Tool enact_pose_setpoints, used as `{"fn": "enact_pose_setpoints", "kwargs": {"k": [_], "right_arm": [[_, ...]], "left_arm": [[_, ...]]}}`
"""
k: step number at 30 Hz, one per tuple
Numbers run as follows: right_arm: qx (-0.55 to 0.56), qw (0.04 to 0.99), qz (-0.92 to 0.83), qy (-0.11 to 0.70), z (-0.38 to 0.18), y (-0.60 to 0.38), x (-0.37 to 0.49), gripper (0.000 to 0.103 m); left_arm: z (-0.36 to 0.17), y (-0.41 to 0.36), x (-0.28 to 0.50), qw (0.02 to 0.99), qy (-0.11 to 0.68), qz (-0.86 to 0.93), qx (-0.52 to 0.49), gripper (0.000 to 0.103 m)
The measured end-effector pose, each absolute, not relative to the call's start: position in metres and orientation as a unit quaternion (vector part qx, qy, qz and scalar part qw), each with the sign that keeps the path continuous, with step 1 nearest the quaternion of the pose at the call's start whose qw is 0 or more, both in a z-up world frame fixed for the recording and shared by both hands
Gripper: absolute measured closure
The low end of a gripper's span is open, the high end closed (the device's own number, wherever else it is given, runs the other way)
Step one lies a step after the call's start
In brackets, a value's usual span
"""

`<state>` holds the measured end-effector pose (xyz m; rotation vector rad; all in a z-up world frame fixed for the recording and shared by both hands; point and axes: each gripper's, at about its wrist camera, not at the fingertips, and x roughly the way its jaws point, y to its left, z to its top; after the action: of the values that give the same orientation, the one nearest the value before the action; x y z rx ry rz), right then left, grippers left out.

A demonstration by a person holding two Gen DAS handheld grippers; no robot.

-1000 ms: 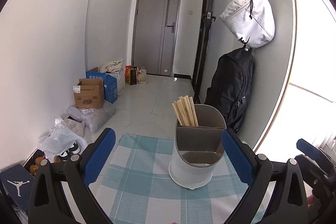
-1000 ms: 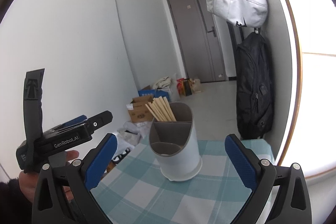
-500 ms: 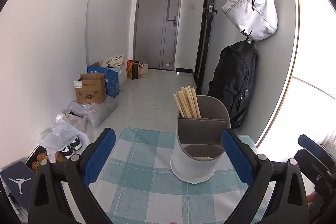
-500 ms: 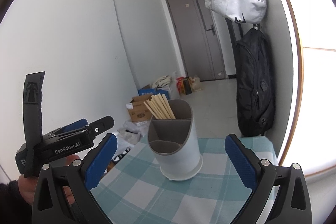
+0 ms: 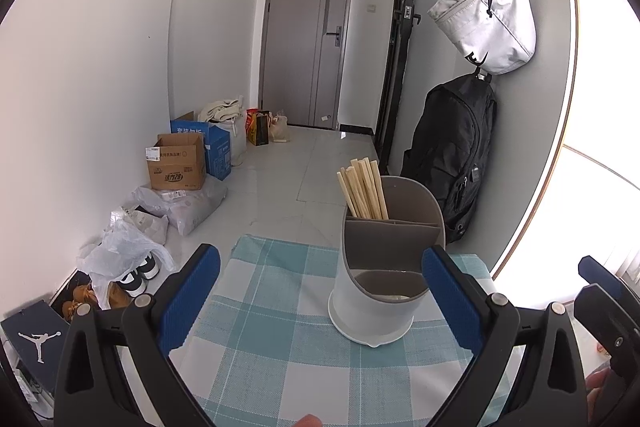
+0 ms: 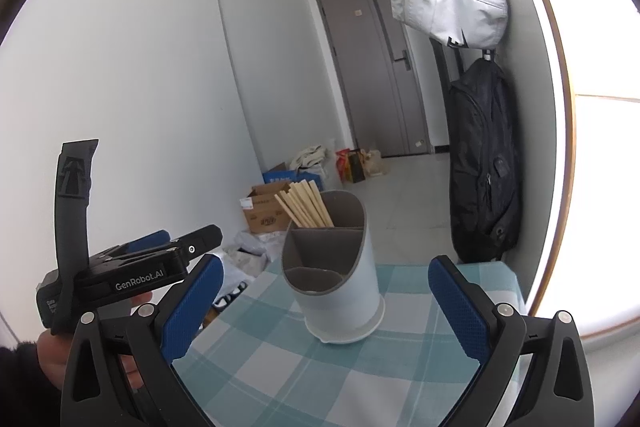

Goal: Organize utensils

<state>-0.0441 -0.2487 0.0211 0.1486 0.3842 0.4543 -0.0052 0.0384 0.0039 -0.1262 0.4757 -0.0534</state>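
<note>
Blue-padded left tongs [image 5: 320, 301] and right tongs [image 6: 326, 305] level, spread wide, empty

Home entryway (door [image 5: 306, 35], shoes [image 5: 138, 269], hanging backpack [image 5: 452, 151]).

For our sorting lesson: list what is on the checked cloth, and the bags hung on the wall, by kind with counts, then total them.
Utensil holder: 1
Bundle of chopsticks in its back left compartment: 1 (single sticks overlap too much to count)
White bag: 1
Black backpack: 1
Total: 4
</note>
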Motion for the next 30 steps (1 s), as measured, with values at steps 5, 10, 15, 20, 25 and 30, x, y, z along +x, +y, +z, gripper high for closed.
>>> {"fn": "enact_pose_setpoints", "kwargs": {"k": [5,10,15,20,25,30], "right_arm": [[0.076,0.954,0.222,0.189,0.021,-0.251,-0.044,0.000],[0.076,0.954,0.221,0.187,0.022,-0.251,-0.044,0.000],[0.072,0.954,0.226,0.184,0.022,-0.249,-0.045,0.000],[0.068,0.955,0.225,0.182,0.023,-0.248,-0.047,0.000],[0.069,0.955,0.226,0.182,0.023,-0.247,-0.048,0.000],[0.070,0.955,0.225,0.180,0.024,-0.248,-0.048,0.000]], "left_arm": [[0.004,0.038,-0.006,0.970,0.233,-0.022,-0.060,0.004],[0.006,0.032,-0.010,0.975,0.220,-0.011,-0.037,0.004],[0.005,0.029,-0.009,0.975,0.219,-0.016,-0.031,0.004],[0.004,0.029,-0.009,0.975,0.220,-0.022,-0.030,0.004],[0.004,0.028,-0.010,0.975,0.218,-0.020,-0.033,0.004],[0.004,0.029,-0.009,0.974,0.221,-0.020,-0.036,0.004]]}}
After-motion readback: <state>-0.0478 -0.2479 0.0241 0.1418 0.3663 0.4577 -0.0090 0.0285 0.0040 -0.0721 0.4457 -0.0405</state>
